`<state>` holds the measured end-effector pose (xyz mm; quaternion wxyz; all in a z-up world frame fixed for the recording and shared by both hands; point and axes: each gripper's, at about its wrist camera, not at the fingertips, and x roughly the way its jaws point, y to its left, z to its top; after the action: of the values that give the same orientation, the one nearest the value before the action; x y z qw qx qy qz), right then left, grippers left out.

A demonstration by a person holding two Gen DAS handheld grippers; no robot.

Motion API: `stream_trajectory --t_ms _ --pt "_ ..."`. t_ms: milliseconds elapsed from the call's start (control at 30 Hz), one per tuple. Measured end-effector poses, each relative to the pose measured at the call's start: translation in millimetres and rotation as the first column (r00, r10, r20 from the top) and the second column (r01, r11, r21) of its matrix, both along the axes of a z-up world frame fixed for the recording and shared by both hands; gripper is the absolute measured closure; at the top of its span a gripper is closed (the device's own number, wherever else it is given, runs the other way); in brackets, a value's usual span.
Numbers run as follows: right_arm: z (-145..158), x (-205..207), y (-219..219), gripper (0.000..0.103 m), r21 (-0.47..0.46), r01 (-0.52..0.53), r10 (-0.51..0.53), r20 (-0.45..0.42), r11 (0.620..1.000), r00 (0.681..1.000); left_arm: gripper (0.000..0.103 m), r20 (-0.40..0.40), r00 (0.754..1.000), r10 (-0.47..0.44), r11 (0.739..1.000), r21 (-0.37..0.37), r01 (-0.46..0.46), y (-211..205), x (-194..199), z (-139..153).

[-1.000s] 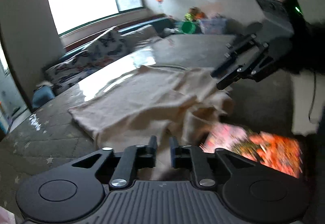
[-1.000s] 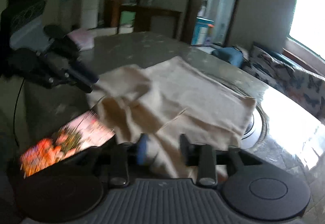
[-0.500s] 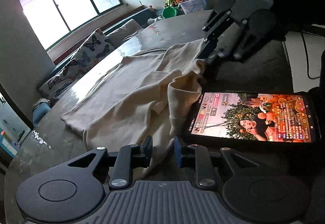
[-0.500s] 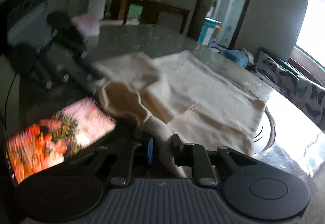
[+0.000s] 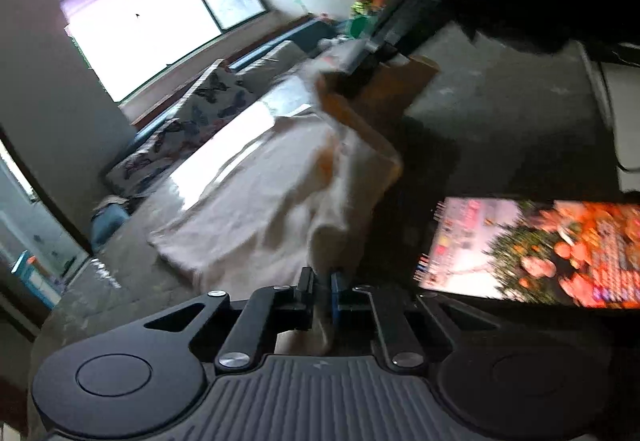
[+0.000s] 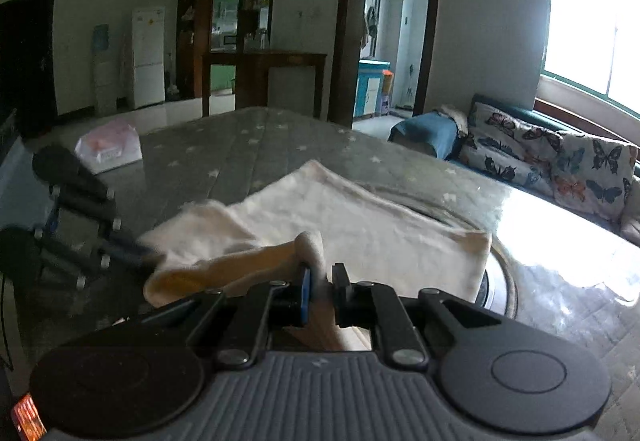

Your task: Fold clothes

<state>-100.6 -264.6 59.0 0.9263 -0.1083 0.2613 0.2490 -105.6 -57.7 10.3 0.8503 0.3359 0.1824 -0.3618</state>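
Gripping the near edge of a cream garment point(image 6: 360, 225) at two points, both grippers are pinched closed on the cloth: the left gripper point(image 5: 321, 283) has a ridge of fabric squeezed between its fingers, and the right gripper point(image 6: 320, 281) clamps another bunched bit of the same edge. The garment lies spread over a grey star-patterned table point(image 6: 248, 149), its far end reaching toward the table's far edge by the window side, its near end lifted and rumpled. A lit phone point(image 5: 532, 249) lies at the near right of the table, just beside the cloth. The step in hand looks like the first fold; next, both grippers likely need to carry the held edge up and over toward the far end, keeping it taut and level. Compared with half a second ago, both pairs of fingers, then open around the fabric, have closed on it, and the edge has risen.
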Motion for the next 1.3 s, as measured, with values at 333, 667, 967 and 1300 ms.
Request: stream_trajectory --t_ms 333,667,967,1300 --pt "-45 -55 12 0.061 -0.187 -0.085 0.085 -0.011 0.979 0.996 0.091 0.006 0.999 0.042 0.999 -0.007 -0.042 10 -4 -6" --pt "-49 -57 14 0.092 -0.129 -0.036 0.036 0.002 0.991 0.999 0.093 0.01 0.999 0.043 0.999 0.017 -0.043 2 -2 -11" --pt "0 -104 -4 0.094 -0.032 -0.044 0.045 0.033 0.999 0.998 0.093 0.001 1.0 0.023 0.998 -0.061 -0.023 22 -49 29" --pt "56 -91 -21 0.095 0.041 -0.016 0.015 0.034 0.999 0.999 0.093 0.034 0.999 0.027 0.991 -0.132 -0.022 27 -52 74"
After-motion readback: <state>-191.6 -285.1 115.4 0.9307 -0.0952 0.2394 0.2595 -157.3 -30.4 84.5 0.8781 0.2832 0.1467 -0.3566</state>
